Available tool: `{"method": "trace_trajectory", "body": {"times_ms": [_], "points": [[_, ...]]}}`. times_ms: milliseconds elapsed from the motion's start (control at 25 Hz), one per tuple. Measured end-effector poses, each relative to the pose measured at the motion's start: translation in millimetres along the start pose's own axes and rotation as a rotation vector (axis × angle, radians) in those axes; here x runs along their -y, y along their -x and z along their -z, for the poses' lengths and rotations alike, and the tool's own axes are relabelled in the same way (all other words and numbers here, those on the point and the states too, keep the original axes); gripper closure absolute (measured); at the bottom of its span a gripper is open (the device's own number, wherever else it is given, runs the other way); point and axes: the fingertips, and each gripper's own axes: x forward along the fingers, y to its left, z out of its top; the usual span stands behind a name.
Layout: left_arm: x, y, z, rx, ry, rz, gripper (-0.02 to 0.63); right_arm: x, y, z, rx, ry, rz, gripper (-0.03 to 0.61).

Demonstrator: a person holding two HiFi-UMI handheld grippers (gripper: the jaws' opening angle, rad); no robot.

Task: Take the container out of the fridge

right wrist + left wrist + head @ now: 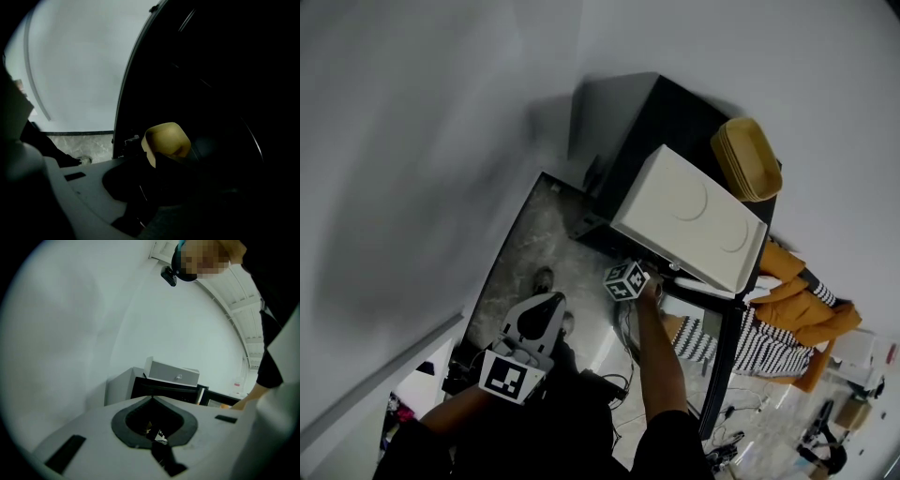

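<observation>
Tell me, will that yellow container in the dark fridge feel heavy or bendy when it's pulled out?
Probably light: the yellow container looks thin-walled, like a moulded tray. It likely keeps its shape, since its rim curves smoothly with no sag. Its smooth surface might be slippery, so it could slide when gripped.

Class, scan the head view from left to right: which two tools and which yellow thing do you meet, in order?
left gripper → right gripper → stack of yellow trays
</observation>
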Motion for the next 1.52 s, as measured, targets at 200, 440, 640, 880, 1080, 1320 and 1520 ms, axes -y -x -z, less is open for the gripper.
{"method": "trace_trajectory", "body": {"times_ms": [200, 440, 640, 880, 1080, 1320, 1520], "points": [[-6, -2, -1, 0.004, 0.009, -0.012, 0.609, -2, -17, 7, -0.048, 0.069, -0.018, 0.525], [-10, -6, 2, -0.005, 0.025, -0.006, 0.609, 1, -33, 11, -0.087, 0.105, -0.040, 0.506], [-15, -8, 4, -0.012, 0.030, -0.013, 0.609, 2, -43, 12, -0.106, 0.191, -0.041, 0.500], [-20, -10, 4, -0.021, 0.023, -0.014, 0.609, 1, -49, 9, -0.140, 0.274, -0.068, 0.499], [-22, -15, 4, -0.021, 0.025, -0.017, 0.609, -2, -57, 15, -0.169, 0.301, -0.100, 0.499], [-22, -17, 5, -0.025, 0.029, -0.020, 0.609, 0, -61, 17, -0.185, 0.345, -0.103, 0.528], [-24, -17, 6, -0.027, 0.029, -0.027, 0.609, 0, -62, 18, -0.190, 0.377, -0.113, 0.543]]}}
